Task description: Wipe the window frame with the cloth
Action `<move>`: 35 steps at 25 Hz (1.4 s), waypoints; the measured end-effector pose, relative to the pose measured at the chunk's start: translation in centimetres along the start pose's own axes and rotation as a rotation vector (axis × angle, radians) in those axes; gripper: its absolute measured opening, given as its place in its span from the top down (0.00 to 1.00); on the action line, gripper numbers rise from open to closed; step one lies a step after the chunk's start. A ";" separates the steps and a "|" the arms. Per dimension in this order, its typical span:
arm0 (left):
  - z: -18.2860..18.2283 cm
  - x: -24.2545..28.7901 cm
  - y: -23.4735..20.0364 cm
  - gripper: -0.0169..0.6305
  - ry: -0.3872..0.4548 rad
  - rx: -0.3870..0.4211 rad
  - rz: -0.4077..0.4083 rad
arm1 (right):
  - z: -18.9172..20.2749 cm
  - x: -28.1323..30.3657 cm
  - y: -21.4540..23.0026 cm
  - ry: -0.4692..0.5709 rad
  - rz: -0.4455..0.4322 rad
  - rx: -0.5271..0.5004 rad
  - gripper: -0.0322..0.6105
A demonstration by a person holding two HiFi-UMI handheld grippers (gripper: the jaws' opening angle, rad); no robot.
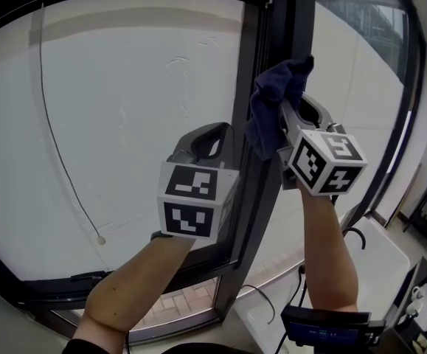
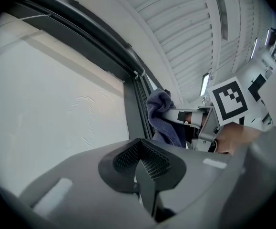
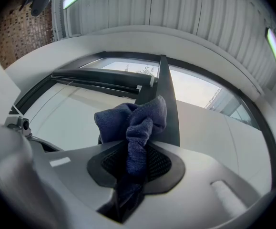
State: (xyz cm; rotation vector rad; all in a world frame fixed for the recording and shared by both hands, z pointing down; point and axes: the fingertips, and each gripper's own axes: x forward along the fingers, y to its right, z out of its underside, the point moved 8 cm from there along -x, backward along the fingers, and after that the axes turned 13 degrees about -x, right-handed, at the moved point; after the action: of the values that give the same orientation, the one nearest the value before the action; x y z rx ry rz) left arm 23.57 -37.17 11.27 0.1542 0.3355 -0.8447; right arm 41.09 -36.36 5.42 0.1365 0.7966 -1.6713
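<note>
In the head view there are two hand-held grippers, each carrying one white cube with black square markers, and each held up on a bare forearm. The left hand-held gripper sits just left of the dark upright post of the window frame. The right hand-held gripper is higher and is on the other side of that post. It carries one crumpled dark-blue terry cloth, which bunches against the post near its upper part. One thin dark cord hangs across the pale left pane and ends in a small knob. At the lower right is a white box-like tub. I cannot tell what it holds.

In the left gripper view, the left hand-held gripper has its two ribbed pads pressed together with nothing between them. Beyond it, the dark-blue cloth hangs from the right hand-held gripper, right beside the window frame.

In the right gripper view, the right hand-held gripper is clamped on the cloth. A twisted fold runs down between the pads, and the loose bulk spills out above them. The top of the cloth overlaps the dark post of the window frame, which rises straight ahead between two panes.
</note>
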 end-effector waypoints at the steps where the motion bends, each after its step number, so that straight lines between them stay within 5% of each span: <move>1: 0.2 0.0 0.0 0.97 -0.002 -0.003 0.001 | 0.2 -0.1 -0.1 -0.002 0.002 -0.001 0.82; 18: 3.3 -0.8 -1.1 0.97 -0.025 -0.044 -0.010 | 3.7 -2.6 -2.0 -0.016 0.004 0.027 0.82; 28: 5.2 -2.1 -0.5 0.97 -0.026 0.014 0.014 | 5.9 -4.0 -3.2 -0.049 0.000 0.045 0.82; 35: 7.1 -2.8 -0.9 0.97 -0.053 -0.048 0.019 | 8.0 -5.4 -4.3 -0.082 -0.001 0.070 0.82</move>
State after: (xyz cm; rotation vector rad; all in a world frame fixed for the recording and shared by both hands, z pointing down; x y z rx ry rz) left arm 22.79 -37.64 18.86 0.0904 0.3039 -0.8204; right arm 41.25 -36.25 15.96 0.1154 0.6773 -1.6951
